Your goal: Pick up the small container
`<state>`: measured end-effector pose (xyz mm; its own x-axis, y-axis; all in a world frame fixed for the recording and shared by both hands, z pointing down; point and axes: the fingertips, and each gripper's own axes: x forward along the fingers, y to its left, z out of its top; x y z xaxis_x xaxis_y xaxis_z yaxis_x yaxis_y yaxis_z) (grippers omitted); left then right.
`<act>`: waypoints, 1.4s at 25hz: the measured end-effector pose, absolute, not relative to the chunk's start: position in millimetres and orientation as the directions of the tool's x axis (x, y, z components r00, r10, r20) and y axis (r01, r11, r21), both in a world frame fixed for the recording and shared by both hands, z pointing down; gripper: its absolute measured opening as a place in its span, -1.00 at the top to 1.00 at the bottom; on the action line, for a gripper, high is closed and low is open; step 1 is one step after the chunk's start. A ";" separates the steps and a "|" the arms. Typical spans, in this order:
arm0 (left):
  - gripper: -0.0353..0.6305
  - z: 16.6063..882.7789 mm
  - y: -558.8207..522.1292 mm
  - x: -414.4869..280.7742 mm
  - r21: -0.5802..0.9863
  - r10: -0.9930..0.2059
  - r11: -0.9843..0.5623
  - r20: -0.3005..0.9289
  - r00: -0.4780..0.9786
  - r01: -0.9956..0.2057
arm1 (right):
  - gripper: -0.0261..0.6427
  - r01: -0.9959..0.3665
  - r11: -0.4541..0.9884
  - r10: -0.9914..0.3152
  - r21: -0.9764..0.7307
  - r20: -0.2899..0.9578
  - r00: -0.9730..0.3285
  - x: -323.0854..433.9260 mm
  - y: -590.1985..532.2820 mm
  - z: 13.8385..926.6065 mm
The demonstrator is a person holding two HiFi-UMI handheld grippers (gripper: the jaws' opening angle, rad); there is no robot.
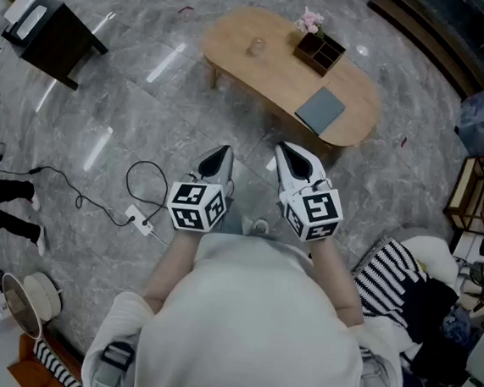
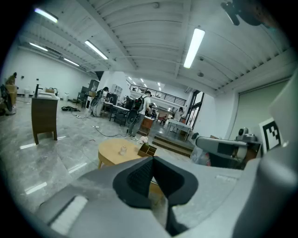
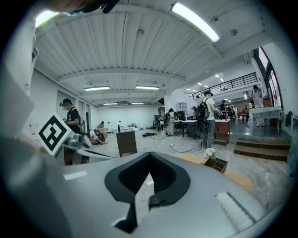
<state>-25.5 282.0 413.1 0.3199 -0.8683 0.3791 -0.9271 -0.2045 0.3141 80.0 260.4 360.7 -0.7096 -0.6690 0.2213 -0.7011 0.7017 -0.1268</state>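
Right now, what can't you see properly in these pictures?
- Small container: too small in the head view and left gripper view to tell what's inside.
- Wooden box: head view, its compartments too small and dark to see into.
- Table: left gripper view, part hidden behind the left gripper.
- Floor: head view, the patch under the person is covered by their body.

Bright, even ceiling-tube light (image 2: 194, 46) — streaky glare on marble floor (image 1: 165, 62), fisheye-dark corners

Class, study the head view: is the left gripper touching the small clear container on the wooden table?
Apart. The head view shows the left gripper well short of the table, with grey floor between it and the small container.
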 end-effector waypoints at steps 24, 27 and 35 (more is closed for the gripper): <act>0.89 420.2 311.5 36.3 0.341 -0.877 -0.191 0.361 0.316 -0.920 | 0.93 -0.653 0.750 -0.621 -0.103 0.228 -0.750 128.0 302.7 379.3; 0.89 420.5 308.6 40.5 0.340 -0.878 -0.191 0.360 0.315 -0.921 | 0.93 -0.653 0.746 -0.619 -0.129 0.229 -0.752 132.5 297.9 383.5; 0.89 430.7 297.8 32.5 0.349 -0.872 -0.172 0.381 0.307 -0.921 | 0.93 -0.626 0.765 -0.584 -0.150 0.247 -0.773 122.6 288.3 394.9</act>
